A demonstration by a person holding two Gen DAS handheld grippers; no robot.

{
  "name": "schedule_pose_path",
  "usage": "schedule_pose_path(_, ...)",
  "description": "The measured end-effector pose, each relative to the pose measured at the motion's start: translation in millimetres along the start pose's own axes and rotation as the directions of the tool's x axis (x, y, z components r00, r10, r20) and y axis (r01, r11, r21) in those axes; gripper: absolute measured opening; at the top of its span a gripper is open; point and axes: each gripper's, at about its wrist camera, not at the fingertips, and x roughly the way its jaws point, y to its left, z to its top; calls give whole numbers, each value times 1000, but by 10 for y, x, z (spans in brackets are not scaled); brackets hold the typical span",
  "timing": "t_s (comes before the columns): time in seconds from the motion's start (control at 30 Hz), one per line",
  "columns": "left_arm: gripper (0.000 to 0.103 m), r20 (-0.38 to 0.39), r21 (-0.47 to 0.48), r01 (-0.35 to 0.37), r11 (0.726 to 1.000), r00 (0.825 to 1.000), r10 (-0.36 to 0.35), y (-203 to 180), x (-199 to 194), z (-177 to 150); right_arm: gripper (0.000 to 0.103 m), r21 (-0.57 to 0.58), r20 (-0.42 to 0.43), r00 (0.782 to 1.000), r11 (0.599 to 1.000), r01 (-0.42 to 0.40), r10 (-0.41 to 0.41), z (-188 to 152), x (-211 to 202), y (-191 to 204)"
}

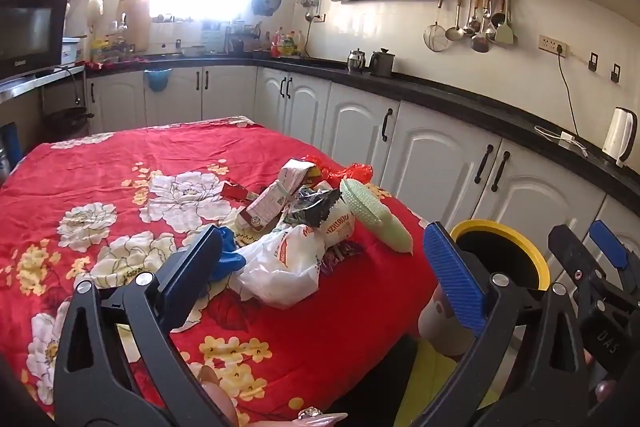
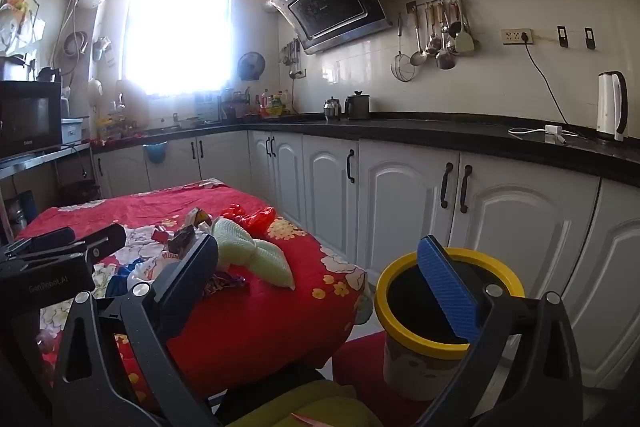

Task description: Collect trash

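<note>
A heap of trash lies on the red flowered tablecloth [image 1: 120, 155]: a white plastic bag [image 1: 280, 271], a crushed carton [image 1: 272, 199], a dark wrapper [image 1: 316, 207], a pale green foam net [image 1: 376, 215] and a red plastic bag [image 1: 348, 169]. My left gripper [image 1: 323, 239] hovers open just short of the heap, with nothing between its fingers. To its right floats my right gripper [image 1: 584, 243]. In the right wrist view the right gripper [image 2: 318, 247] stands open and empty above the table corner and the yellow-rimmed bin [image 2: 386, 311]. The foam net [image 2: 256, 255] lies ahead on the left, with the left gripper [image 2: 86, 235] beyond it.
White cabinets [image 2: 400, 199] under a black counter [image 2: 460, 133] run along the right and far walls, close behind the bin [image 1: 540, 259]. A white kettle [image 2: 610, 107] and a charger cable sit on the counter. A microwave [image 1: 28, 31] stands at the left. A hand [image 1: 316, 417] shows at the bottom edge.
</note>
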Motion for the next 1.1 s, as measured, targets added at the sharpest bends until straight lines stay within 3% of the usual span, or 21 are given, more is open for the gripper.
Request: schedule_pose_path(1.1,92,24,10,0,1000,1000,0,-59,-28,90,97,8,-15,1000,1000,7,-7,-21,7,1)
